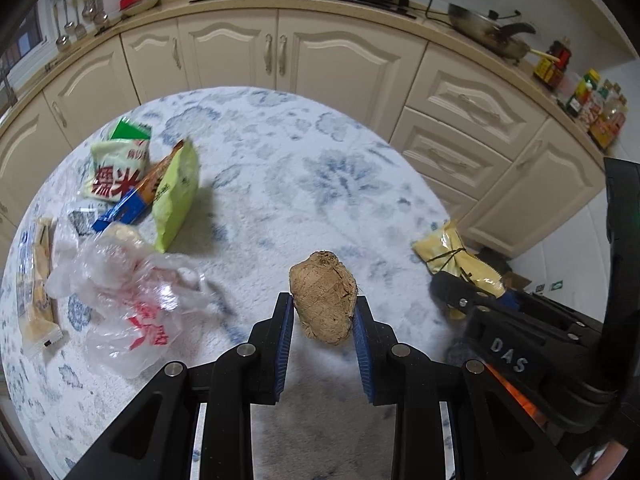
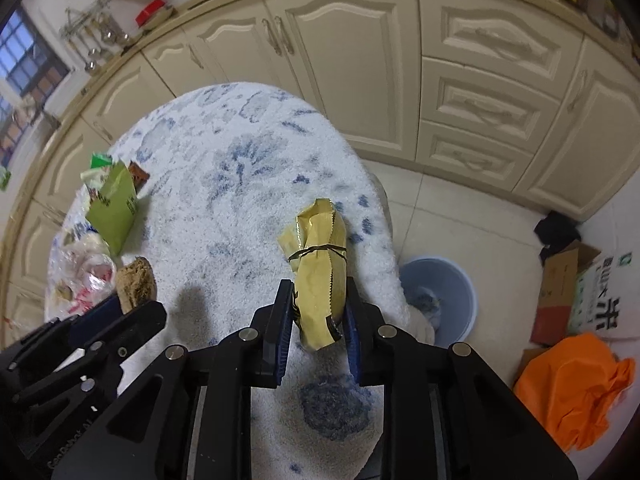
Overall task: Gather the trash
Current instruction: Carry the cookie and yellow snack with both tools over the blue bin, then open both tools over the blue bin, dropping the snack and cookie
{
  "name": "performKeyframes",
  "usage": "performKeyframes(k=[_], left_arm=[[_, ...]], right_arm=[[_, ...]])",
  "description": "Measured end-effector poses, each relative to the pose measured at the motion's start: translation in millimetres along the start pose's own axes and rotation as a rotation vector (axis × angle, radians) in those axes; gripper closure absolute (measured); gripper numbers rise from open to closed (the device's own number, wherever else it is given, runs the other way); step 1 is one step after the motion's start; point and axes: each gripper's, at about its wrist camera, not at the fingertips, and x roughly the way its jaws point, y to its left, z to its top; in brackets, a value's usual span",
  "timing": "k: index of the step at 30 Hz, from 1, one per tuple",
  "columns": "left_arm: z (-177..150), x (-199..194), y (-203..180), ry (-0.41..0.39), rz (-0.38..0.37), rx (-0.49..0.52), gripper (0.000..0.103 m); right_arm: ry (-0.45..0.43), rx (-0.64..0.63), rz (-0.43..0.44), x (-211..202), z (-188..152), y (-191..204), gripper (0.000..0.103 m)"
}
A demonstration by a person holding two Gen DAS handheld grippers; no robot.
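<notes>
My left gripper [image 1: 324, 300] is shut on a brown, rough lump [image 1: 320, 276] and holds it just above the round table's white-and-blue cloth [image 1: 300, 168]. My right gripper [image 2: 318, 284] is shut on a crumpled yellow packet [image 2: 320, 240] tied with a dark band, near the table's right edge. The left wrist view shows that packet [image 1: 448, 248] at the far right. The lump [image 2: 136, 284] shows at the lower left of the right wrist view. More trash lies on the left of the table: a green packet [image 1: 176, 196], a white packet with red characters [image 1: 116, 172] and a clear plastic bag [image 1: 120, 300].
A pale blue bin [image 2: 440, 296] stands on the tiled floor just below the table's right edge. Cardboard boxes [image 2: 560, 292] and an orange bag [image 2: 576, 392] lie further right. Cream kitchen cabinets [image 1: 280, 52] run behind the table.
</notes>
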Motion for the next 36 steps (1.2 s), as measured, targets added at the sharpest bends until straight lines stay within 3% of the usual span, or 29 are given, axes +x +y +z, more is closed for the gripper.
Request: performKeyframes(k=[15,22,26,30,36], left_arm=[[16,34,-112,0.052,-0.109,0.200,0.078],[24,69,-156,0.090,-0.116,0.268,0.078],[28,89,-174,0.113,-0.104,0.287,0.078],[32,106,-186,0.128,-0.087,0.293,0.078],[31,123,-200,0.151,-0.079,0.308,0.078]], right_arm=[[-0.029,0.217,-0.100,-30,-15,-110,0.081],[-0.012,0.300,-0.085,-28,-22,-153,0.081],[-0.003,0.316,-0.079,-26,-19,-164,0.073],[-0.020,0.328,-0.111,-31,-20,-173,0.044],[-0.025,0.378,-0.128,-36,-26,-194,0.042]])
